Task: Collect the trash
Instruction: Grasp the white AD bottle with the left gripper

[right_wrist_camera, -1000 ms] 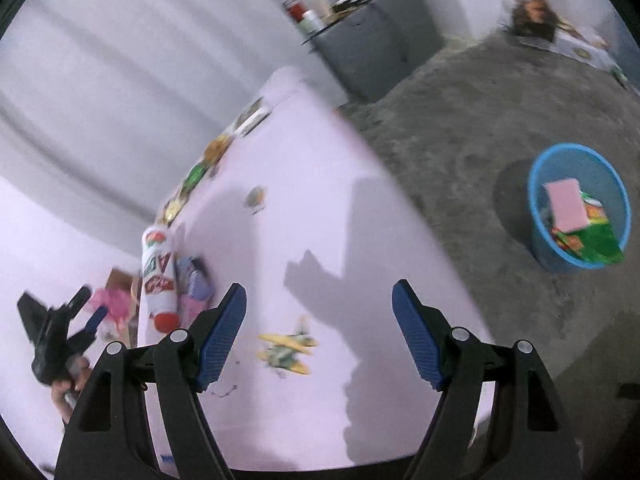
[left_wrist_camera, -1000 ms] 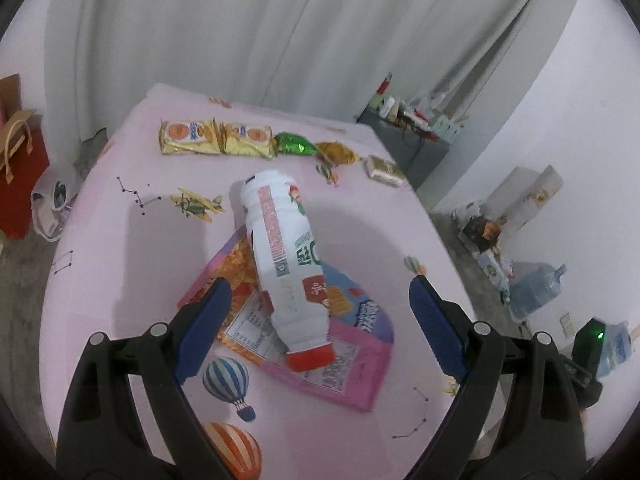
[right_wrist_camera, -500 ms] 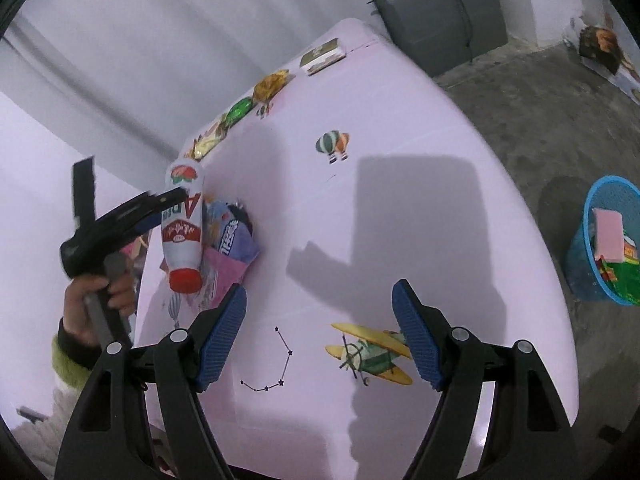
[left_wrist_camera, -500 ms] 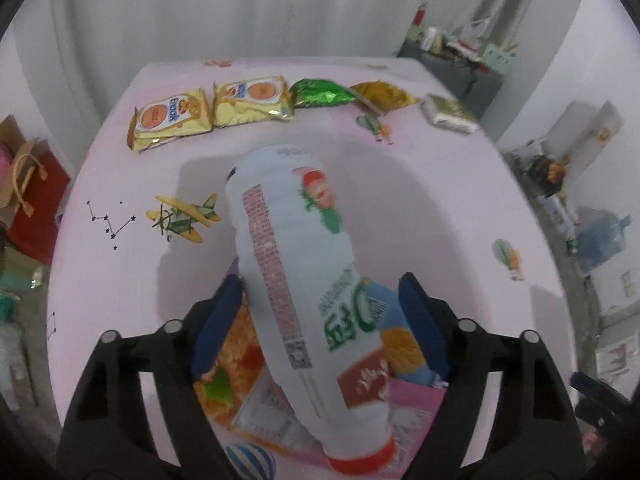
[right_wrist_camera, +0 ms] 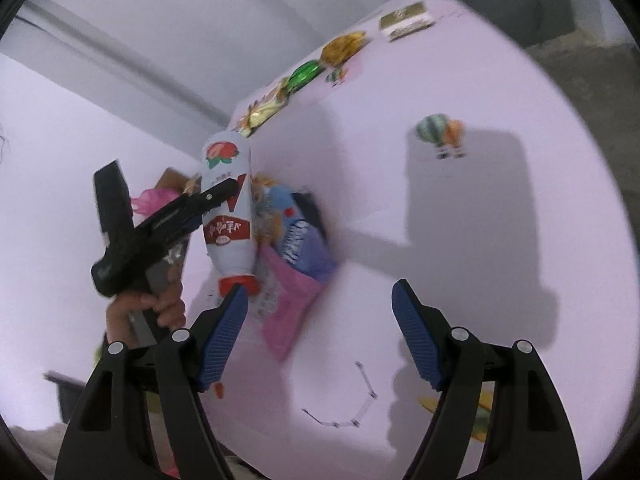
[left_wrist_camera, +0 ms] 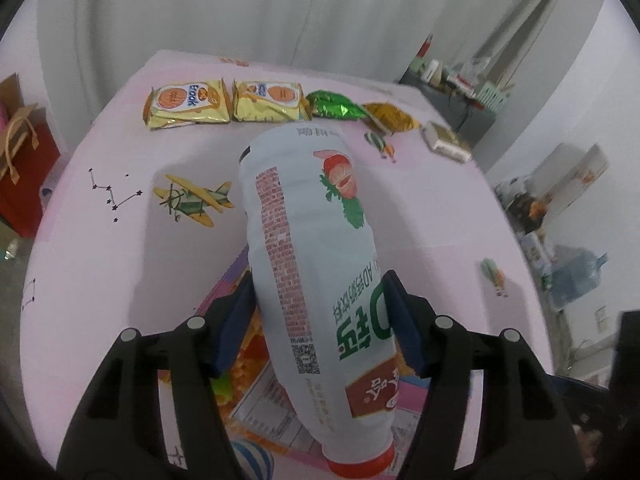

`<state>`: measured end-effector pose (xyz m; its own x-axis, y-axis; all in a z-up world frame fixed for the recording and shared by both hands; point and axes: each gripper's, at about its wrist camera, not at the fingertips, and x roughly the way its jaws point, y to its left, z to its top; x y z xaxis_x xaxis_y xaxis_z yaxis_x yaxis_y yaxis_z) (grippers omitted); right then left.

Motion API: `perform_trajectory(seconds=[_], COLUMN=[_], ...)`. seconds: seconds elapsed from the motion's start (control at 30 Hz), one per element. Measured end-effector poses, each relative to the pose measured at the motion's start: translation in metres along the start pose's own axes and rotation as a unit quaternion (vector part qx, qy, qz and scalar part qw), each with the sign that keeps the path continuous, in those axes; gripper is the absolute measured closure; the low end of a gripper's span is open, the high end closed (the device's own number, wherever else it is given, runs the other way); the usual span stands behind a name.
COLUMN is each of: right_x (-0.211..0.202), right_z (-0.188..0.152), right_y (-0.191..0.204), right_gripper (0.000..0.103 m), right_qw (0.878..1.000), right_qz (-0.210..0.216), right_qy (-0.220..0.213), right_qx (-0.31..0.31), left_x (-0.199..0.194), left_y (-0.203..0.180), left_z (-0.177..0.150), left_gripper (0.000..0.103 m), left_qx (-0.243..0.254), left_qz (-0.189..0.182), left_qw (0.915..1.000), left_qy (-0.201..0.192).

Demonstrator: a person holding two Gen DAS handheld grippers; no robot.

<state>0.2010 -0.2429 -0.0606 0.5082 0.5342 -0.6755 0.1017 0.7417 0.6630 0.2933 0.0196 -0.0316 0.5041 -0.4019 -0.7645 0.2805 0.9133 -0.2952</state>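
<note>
Closing your left gripper (left_wrist_camera: 320, 326) jaws around the white plastic bottle (left_wrist_camera: 316, 264), you gripped its label band for lifting; your right gripper (right_wrist_camera: 320, 338) jaws stood open, empty.

A pink printed tablecloth (left_wrist_camera: 120, 248) covers the table. Beyond the white plastic bottle (left_wrist_camera: 316, 264) lie two yellow biscuit packets (left_wrist_camera: 226, 104), a green foil wrapper (left_wrist_camera: 334, 106), a gold wrapper (left_wrist_camera: 390, 118) and a small gold box (left_wrist_camera: 446, 142); beneath it lies a flat pink snack bag (right_wrist_camera: 294, 300).
</note>
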Motion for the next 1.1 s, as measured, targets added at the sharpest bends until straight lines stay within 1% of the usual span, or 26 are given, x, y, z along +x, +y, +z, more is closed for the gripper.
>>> perform_trajectory(seconds=[0.13, 0.2, 0.33, 0.43, 0.5, 0.57, 0.63, 0.7, 0.8, 0.87, 1.0, 1.07, 1.1], right_x=[0.023, 0.033, 0.061, 0.083, 0.099, 0.114, 0.119, 0.119, 0.103, 0.087, 0.082, 0.089, 0.096], right_z=[0.021, 0.032, 0.06, 0.076, 0.083, 0.08, 0.071, 0.065, 0.058, 0.054, 0.046, 0.046, 0.044], right_y=[-0.001, 0.001, 0.008, 0.015, 0.02, 0.026, 0.036, 0.04, 0.046, 0.06, 0.089, 0.102, 0.109], right_gripper=[0.035, 0.035, 0.035, 0.035, 0.035, 0.038, 0.038, 0.038, 0.039, 0.039, 0.039, 0.039, 0.039], right_qw=[1.0, 0.999, 0.999, 0.998, 0.996, 0.993, 0.991, 0.991, 0.994, 0.993, 0.988, 0.986, 0.985], right_qz=[0.019, 0.019, 0.024, 0.02, 0.027, 0.023, 0.028, 0.019, 0.0, 0.017, 0.047, 0.054, 0.049], right_qy=[0.02, 0.027, 0.048, 0.064, 0.084, 0.111, 0.125, 0.126, 0.098, 0.079, 0.09, 0.103, 0.111], right_qx=[0.01, 0.009, 0.0, -0.008, -0.013, -0.017, -0.034, -0.041, -0.055, -0.081, -0.115, -0.122, -0.126], left_x=[-0.028, -0.042, -0.064, -0.07, -0.069, -0.064, -0.058, -0.051, -0.048, -0.047, -0.057, -0.07, -0.075], left_y=[0.01, 0.017, 0.032, 0.044, 0.051, 0.058, 0.063, 0.064, 0.059, 0.056, 0.063, 0.069, 0.071], left_z=[-0.007, -0.014, -0.031, -0.043, -0.049, -0.052, -0.057, -0.059, -0.059, -0.056, -0.055, -0.055, -0.056], left_gripper=[0.044, 0.045, 0.045, 0.045, 0.045, 0.045, 0.045, 0.045, 0.045, 0.045, 0.038, 0.037, 0.037], left_qx=[-0.016, -0.028, -0.052, -0.075, -0.088, -0.102, -0.115, -0.126, -0.118, -0.118, -0.151, -0.164, -0.168], left_qz=[-0.019, -0.03, -0.036, -0.035, -0.032, -0.03, -0.031, -0.038, -0.046, -0.058, -0.094, -0.102, -0.101], left_qw=[0.9995, 0.9989, 0.9978, 0.9965, 0.9955, 0.9943, 0.9929, 0.9912, 0.9918, 0.9912, 0.9841, 0.981, 0.9803], left_qy=[-0.021, -0.023, -0.018, -0.008, -0.007, 0.002, 0.006, 0.015, 0.017, 0.02, 0.005, -0.015, -0.022])
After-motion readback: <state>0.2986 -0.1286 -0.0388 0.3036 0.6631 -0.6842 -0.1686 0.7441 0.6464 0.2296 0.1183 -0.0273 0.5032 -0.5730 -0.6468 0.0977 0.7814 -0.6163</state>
